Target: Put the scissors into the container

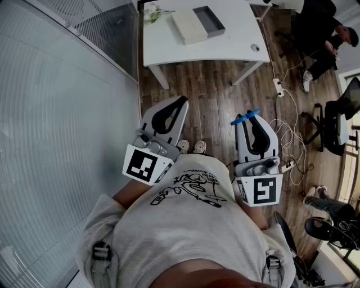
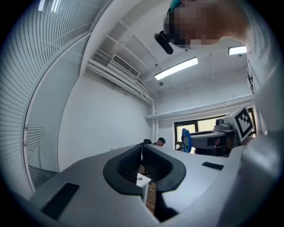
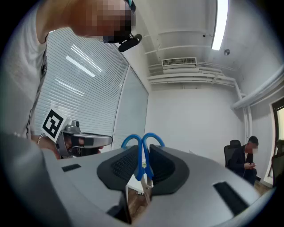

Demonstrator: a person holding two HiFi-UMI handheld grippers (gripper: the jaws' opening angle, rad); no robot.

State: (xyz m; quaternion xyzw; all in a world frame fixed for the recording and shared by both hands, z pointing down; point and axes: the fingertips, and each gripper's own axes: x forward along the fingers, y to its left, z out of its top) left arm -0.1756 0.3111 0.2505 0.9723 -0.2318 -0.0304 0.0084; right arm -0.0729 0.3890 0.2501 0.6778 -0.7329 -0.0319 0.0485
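Observation:
My right gripper (image 1: 248, 120) is shut on a pair of blue-handled scissors (image 1: 245, 117). In the right gripper view the blue handle loops (image 3: 142, 141) rise above the dark pads and the metal blades hang down between them. The scissors sit crosswise at the jaw tips. My left gripper (image 1: 180, 102) is held beside it, shut with nothing between its pads (image 2: 153, 162). Both grippers point level toward a white table (image 1: 225, 48) across the wooden floor. A beige and grey box-like container (image 1: 197, 23) lies on that table, well away from both grippers.
A glass wall with blinds (image 1: 62, 112) runs along the left. Cables and a power strip (image 1: 278, 87) lie on the floor at the right. A seated person (image 1: 320, 39) and office chairs (image 1: 337, 121) are at the right. A small round object (image 1: 255, 48) and flowers (image 1: 152, 14) rest on the table.

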